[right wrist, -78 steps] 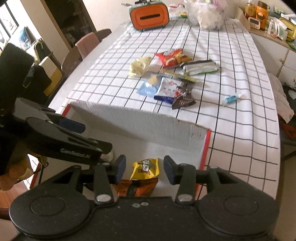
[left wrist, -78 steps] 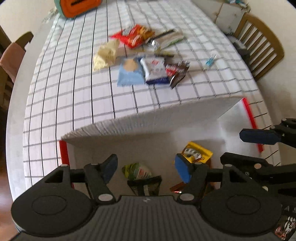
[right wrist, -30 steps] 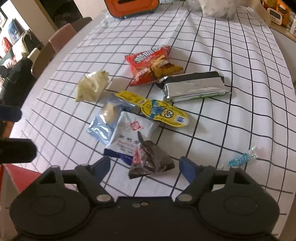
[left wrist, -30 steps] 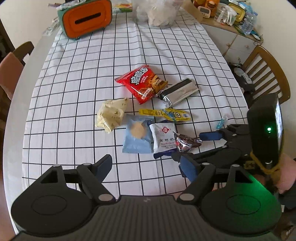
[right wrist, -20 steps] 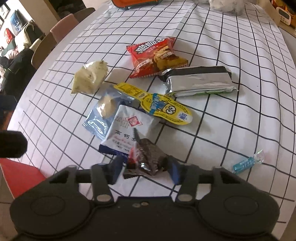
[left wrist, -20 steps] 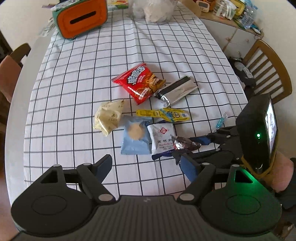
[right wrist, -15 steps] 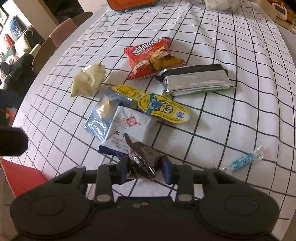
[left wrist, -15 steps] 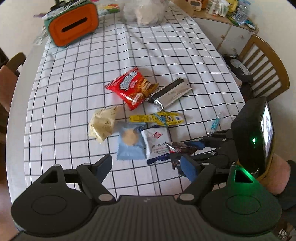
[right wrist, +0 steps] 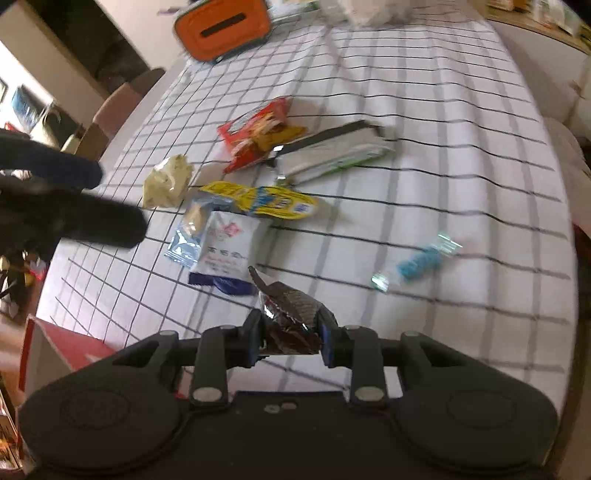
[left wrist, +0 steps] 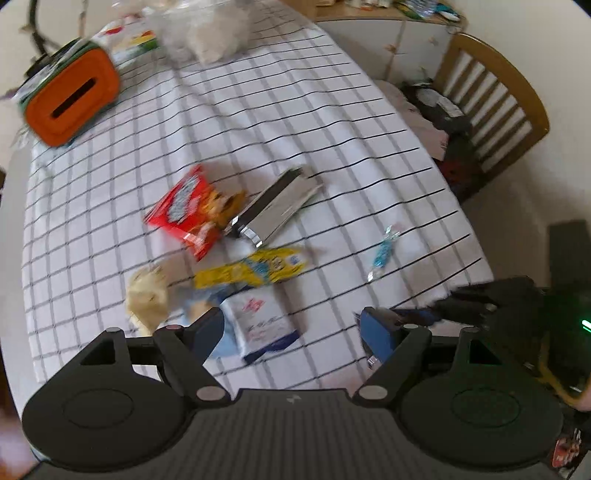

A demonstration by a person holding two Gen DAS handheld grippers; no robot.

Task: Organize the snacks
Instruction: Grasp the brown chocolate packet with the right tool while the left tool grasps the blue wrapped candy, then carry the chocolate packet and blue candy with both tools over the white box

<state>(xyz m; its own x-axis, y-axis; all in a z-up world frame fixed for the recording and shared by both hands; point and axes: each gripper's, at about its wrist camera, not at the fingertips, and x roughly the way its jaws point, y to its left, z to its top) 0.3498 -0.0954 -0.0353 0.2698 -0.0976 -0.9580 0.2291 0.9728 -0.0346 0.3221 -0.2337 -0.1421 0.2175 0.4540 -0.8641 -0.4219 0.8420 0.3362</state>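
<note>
My right gripper [right wrist: 290, 334] is shut on a dark brown snack packet [right wrist: 290, 314] and holds it above the checked tablecloth [right wrist: 443, 92]. My left gripper [left wrist: 291, 328] is open and empty, above the near snacks. On the cloth lie a white packet with red print [right wrist: 225, 251], a light blue packet [right wrist: 186, 232], a yellow strip packet [right wrist: 262, 199], a red chip bag [right wrist: 258, 133], a silver bar [right wrist: 332, 147], a pale crumpled packet [right wrist: 166, 181] and a small blue candy [right wrist: 417, 264]. The right gripper shows dark at the right of the left wrist view [left wrist: 424, 315].
An orange tissue box [left wrist: 70, 107] and a clear plastic bag [left wrist: 207, 33] stand at the table's far end. A wooden chair [left wrist: 491, 99] is at the right side. The red edge of a white box [right wrist: 44, 350] shows at lower left.
My right gripper closed on the dark brown packet and lifted it off the cloth. Both grippers have pulled back and swung; the left stayed open.
</note>
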